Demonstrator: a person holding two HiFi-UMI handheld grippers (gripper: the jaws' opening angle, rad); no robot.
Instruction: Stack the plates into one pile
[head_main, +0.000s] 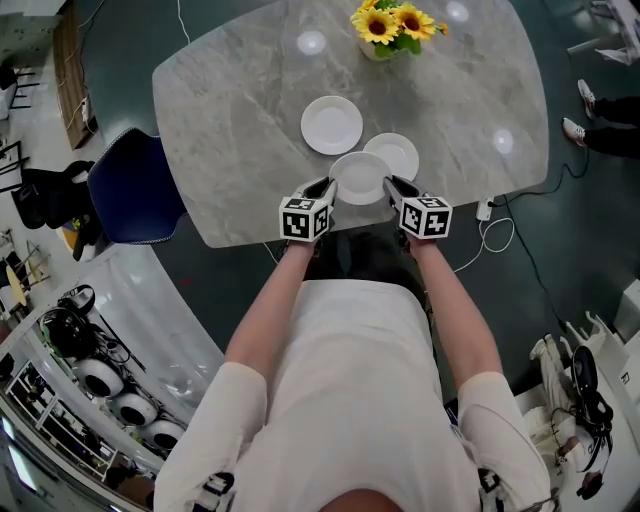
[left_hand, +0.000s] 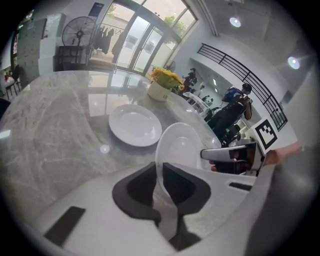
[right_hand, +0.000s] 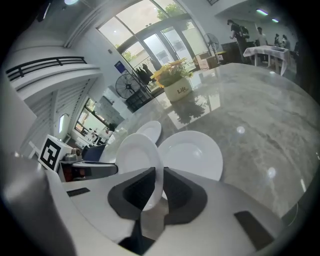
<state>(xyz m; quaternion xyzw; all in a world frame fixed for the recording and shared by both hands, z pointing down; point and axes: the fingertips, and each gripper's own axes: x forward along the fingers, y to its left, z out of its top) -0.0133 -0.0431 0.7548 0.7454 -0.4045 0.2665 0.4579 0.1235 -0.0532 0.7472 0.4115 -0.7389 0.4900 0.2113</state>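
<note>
Plate (head_main: 360, 178), rim clamped both sides by left gripper (head_main: 328, 186) and right gripper (head_main: 390, 184), likely to carry level; loose plates (head_main: 332, 125) lie between it and vase (head_main: 378, 48).

The round white plates (head_main: 332, 125) look glazed, smooth and glossy; the grey veined stone-look tabletop (head_main: 230, 120) is polished (lamp glints toward twelve o'clock); the black jaw pads (left_hand: 132, 192) look matt.
</note>
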